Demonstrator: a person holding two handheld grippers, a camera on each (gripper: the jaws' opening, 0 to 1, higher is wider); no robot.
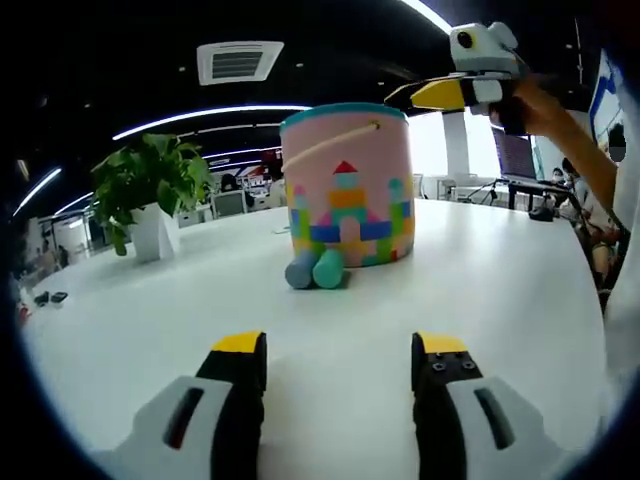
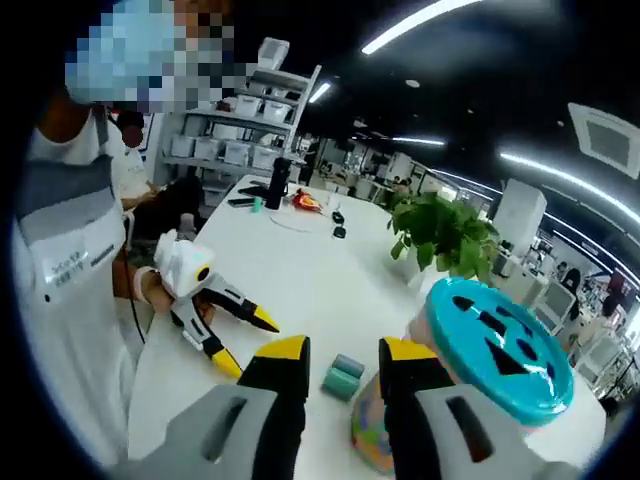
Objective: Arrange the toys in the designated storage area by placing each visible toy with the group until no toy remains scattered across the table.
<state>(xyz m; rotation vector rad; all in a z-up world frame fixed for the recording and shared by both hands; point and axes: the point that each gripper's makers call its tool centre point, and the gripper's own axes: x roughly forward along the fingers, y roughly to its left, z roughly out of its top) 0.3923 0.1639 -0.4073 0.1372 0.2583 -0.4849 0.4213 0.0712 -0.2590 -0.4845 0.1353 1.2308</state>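
A pink toy bucket [image 1: 348,185] printed with coloured blocks stands on the white table [image 1: 150,320]. Its teal lid [image 2: 495,345] has shape cut-outs. Two small cylinders lie side by side at its foot, one grey-blue [image 1: 299,271] and one teal [image 1: 328,268]; from above the pair of cylinders [image 2: 345,378] sits beside the bucket. My left gripper [image 1: 340,350] hovers low over the table, a short way before them, open and empty. My right gripper [image 2: 343,352] hangs high over the bucket, open with nothing between its jaws. In the left gripper view, the right gripper [image 1: 397,97] sits above the bucket's rim.
A potted plant [image 1: 150,185] in a white pot stands at the far left of the table. The person holding the grippers [image 2: 70,240] stands by the table edge, with the left gripper [image 2: 248,345] in hand. Small items [image 2: 300,200] lie at the table's far end.
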